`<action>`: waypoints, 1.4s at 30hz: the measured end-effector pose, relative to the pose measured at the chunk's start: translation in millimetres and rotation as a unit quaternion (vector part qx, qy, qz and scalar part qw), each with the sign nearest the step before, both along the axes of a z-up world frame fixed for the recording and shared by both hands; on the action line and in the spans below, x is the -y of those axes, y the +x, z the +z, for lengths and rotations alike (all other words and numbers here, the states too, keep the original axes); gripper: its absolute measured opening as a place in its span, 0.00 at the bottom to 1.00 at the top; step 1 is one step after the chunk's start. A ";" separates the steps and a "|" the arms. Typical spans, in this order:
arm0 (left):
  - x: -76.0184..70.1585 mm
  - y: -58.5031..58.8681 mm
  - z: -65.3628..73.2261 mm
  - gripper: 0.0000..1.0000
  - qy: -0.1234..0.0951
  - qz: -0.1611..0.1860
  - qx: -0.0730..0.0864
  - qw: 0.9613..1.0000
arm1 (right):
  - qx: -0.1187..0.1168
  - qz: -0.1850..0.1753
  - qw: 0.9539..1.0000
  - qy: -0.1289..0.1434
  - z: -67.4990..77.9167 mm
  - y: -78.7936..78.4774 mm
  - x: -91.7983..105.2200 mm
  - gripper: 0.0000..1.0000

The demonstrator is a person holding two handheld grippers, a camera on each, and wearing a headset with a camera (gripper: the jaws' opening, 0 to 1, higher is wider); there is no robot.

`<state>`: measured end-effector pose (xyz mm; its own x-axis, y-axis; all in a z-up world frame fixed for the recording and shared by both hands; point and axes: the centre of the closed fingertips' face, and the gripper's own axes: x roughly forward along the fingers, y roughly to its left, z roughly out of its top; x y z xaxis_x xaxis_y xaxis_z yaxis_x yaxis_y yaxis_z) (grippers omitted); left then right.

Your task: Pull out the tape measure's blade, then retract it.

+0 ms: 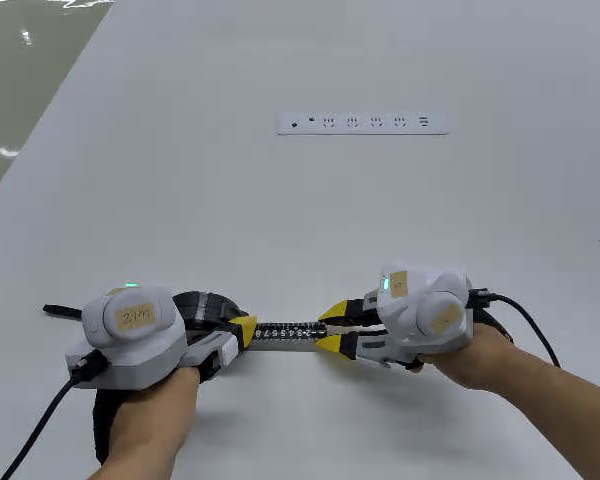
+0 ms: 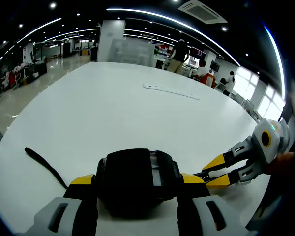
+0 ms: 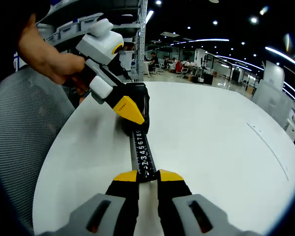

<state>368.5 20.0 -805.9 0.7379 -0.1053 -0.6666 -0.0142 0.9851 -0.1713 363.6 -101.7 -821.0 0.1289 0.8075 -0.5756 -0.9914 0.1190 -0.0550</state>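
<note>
With the left gripper (image 2: 137,180), clamping the tape measure (image 2: 135,172) from both sides: yellow tips hard against the black case, case wedged square between the jaws in the left gripper view. With the right gripper (image 3: 147,175), pinching the blade (image 3: 141,150) close to its end, jaws closed flat on it, printed numbers running away from the tips toward the case in the right gripper view. Stretched out straight between the two grippers, a short run of blade, tips pointing at each other along it. Low over the white table (image 1: 280,220), or resting on it; cannot tell which. Sitting near the front edge of the table, case and blade both. Trailing off the case to the left, a thin black strap (image 1: 60,312) flat on the surface. Farther back, well apart from the action, a white power strip (image 1: 362,123) lying crosswise. Beside the table in the right gripper view, a grey mesh chair (image 3: 19,147).
</note>
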 end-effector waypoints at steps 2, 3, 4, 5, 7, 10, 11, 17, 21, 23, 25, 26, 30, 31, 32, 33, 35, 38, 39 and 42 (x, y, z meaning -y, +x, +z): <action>-0.1 0.1 0.0 0.62 -0.001 0.000 0.000 1.000 | 0.001 0.001 1.000 0.000 -0.7 -0.2 -3.7 0.12; -0.4 0.1 -0.1 0.62 -0.001 0.000 0.000 1.000 | 0.001 0.002 1.000 0.000 -0.6 -0.3 -5.3 0.12; -0.6 0.2 -0.2 0.62 -0.001 0.000 0.000 1.000 | 0.001 0.002 1.000 0.001 -0.4 -0.2 -8.0 0.12; -0.9 0.2 -0.4 0.62 -0.002 0.000 -0.001 1.000 | 0.002 0.002 1.000 0.001 -0.4 -0.1 -9.6 0.12; -0.9 0.2 -0.5 0.62 -0.003 0.000 -0.001 1.000 | 0.001 0.003 1.000 0.002 -0.4 -0.8 -13.7 0.12; -0.8 0.1 -0.8 0.62 -0.003 0.000 -0.001 1.000 | 0.002 0.005 1.000 0.002 -0.8 -1.2 -19.7 0.12; -1.0 0.1 -0.9 0.62 -0.003 0.000 -0.001 1.000 | 0.002 0.006 1.000 0.003 -0.8 -1.3 -22.2 0.12; -0.1 0.1 -1.1 0.62 -0.005 0.001 -0.001 1.000 | 0.002 0.009 1.000 0.004 -1.9 -1.5 -31.9 0.12; 0.0 0.2 -1.3 0.62 -0.008 0.001 -0.001 1.000 | 0.001 0.011 1.000 0.005 -2.6 -2.5 -39.9 0.12; 0.1 0.4 -1.5 0.62 -0.008 0.001 -0.001 1.000 | 0.000 0.012 1.000 0.006 -3.1 -3.2 -44.5 0.12; 0.1 0.6 -1.6 0.62 -0.008 0.001 -0.002 1.000 | 0.000 0.013 1.000 0.006 -4.0 -3.4 -47.8 0.12; 0.1 0.6 -1.7 0.62 -0.008 0.001 -0.002 1.000 | -0.001 0.013 1.000 0.006 -3.8 -3.4 -50.0 0.12; 0.2 0.5 -1.7 0.62 -0.010 0.001 -0.002 1.000 | -0.001 0.017 1.000 0.008 -3.3 -4.0 -56.1 0.12; 0.1 0.4 -1.6 0.62 -0.011 0.002 -0.002 1.000 | -0.002 0.018 1.000 0.008 -3.3 -4.0 -57.9 0.12; 0.2 0.4 -1.6 0.62 -0.011 0.001 -0.002 1.000 | -0.002 0.020 1.000 0.007 -3.1 -4.4 -59.2 0.12; 0.2 0.3 -1.6 0.63 -0.011 0.001 -0.002 1.000 | -0.002 0.021 1.000 0.007 -3.0 -4.8 -60.5 0.13; 0.4 0.3 -1.6 0.63 -0.011 0.001 -0.002 1.000 | 0.000 0.027 1.000 0.007 -3.2 -5.6 -64.0 0.13; 0.3 0.4 -1.5 0.63 -0.011 0.001 -0.003 1.000 | 0.003 0.032 0.999 0.004 -4.0 -6.7 -67.2 0.13; 0.5 0.3 -1.4 0.63 -0.011 0.000 -0.003 1.000 | 0.003 0.033 0.999 0.003 -4.2 -6.9 -68.0 0.13; 0.7 0.3 -1.4 0.63 -0.010 0.001 -0.003 1.000 | 0.005 0.036 0.999 0.002 -4.4 -6.9 -68.1 0.13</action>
<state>368.7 19.3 -807.2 0.7346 -0.1180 -0.6682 -0.0163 0.9814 -0.1913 356.7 -33.6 -825.3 0.0762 0.8169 -0.5717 -0.9968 0.0484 -0.0637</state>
